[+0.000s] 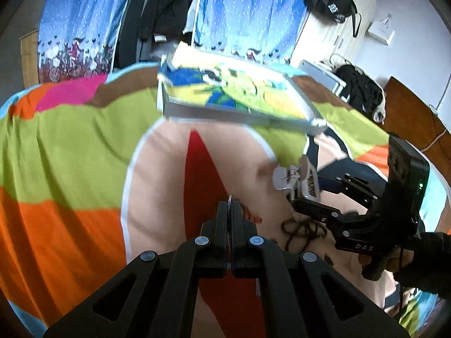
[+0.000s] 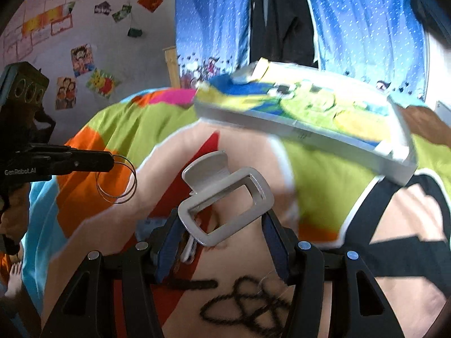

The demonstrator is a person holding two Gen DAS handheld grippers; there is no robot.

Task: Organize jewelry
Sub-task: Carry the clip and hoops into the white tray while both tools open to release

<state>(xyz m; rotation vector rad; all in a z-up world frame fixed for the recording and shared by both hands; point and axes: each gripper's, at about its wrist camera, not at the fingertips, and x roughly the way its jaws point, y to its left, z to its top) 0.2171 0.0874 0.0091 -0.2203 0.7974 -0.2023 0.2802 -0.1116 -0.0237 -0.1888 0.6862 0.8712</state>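
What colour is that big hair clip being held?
Pale grey hair clip, clearest in the right wrist view.

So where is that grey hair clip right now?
The grey hair clip is clamped in the right gripper, held above the bedspread. In the left wrist view it shows at right, below the white box.

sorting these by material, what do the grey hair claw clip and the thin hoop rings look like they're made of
Grey rectangular hair claw clip: likely moulded plastic, with a smooth, opaque, faintly glossy surface and thick rounded edges. Pair of thin hoop rings: probably metal wire, very fine and keeping a true circle, with slight glints; the colour is unclear.
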